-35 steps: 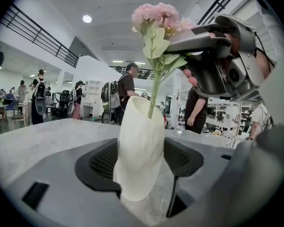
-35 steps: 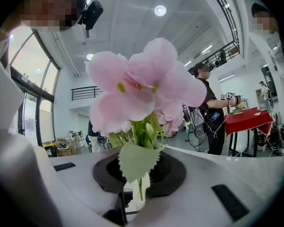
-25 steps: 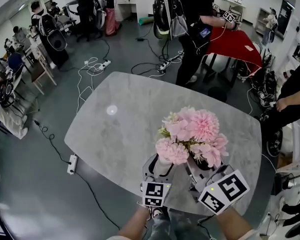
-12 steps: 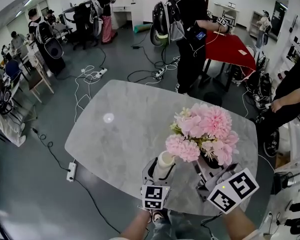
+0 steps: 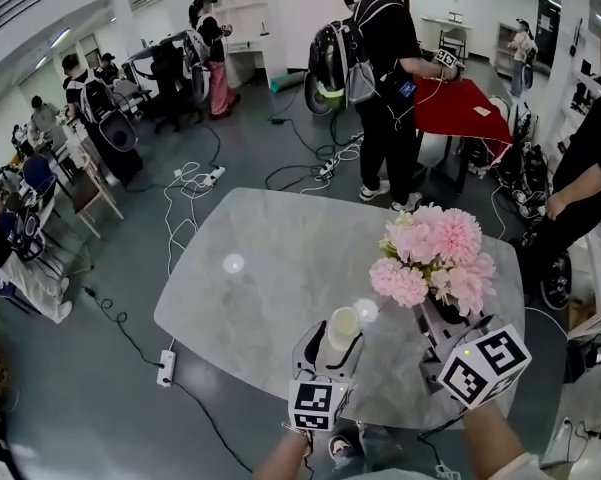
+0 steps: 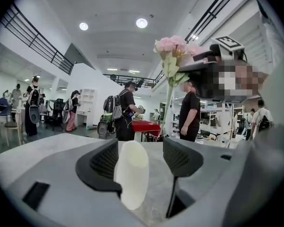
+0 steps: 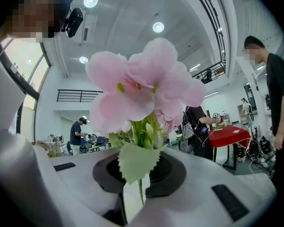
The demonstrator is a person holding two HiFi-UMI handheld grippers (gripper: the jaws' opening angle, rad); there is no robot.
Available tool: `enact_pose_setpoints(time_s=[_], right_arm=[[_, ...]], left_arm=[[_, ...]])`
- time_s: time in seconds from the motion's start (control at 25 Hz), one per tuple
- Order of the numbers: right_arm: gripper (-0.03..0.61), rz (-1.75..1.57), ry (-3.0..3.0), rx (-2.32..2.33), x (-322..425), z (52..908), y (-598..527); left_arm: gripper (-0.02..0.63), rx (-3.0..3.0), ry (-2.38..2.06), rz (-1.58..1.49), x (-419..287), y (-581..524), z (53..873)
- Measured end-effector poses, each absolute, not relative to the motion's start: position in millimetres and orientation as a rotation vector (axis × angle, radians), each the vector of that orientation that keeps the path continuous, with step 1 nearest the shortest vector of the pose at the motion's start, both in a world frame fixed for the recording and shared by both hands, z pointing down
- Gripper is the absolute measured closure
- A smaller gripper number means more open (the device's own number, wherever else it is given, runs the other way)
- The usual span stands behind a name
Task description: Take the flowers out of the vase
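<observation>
The flowers [image 5: 435,258] are clear of the vase [image 5: 342,328], up and to the right of it above the desk [image 5: 260,268]. Their green stems are pinched between the nearly closed jaws of the right gripper [image 5: 442,316]. The left gripper [image 5: 332,346] has its jaws closed round the cream vase, which leans a little with its open mouth turned up.

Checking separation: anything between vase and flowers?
No. The head view shows only bare table between the vase and the flowers.
</observation>
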State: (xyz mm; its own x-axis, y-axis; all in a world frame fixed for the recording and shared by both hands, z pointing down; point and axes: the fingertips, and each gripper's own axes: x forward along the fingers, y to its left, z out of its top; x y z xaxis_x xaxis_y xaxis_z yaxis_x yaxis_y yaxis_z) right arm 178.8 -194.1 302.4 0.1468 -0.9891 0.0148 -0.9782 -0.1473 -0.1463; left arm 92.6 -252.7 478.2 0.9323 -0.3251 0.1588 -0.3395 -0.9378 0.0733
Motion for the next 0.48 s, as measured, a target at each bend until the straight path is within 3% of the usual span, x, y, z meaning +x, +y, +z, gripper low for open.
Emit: enact_pose_setpoints(time_s=[0.32, 0.48], right_arm=[[0.518, -0.223, 1.919, -2.400, 195, 330, -171], [0.518, -0.256, 1.878, -2.452, 203, 348, -155]], left_arm=[[0.508, 3.030, -0.456, 0.190, 98, -234, 429], [0.573, 3.034, -0.382, 0.182, 112, -221, 424]])
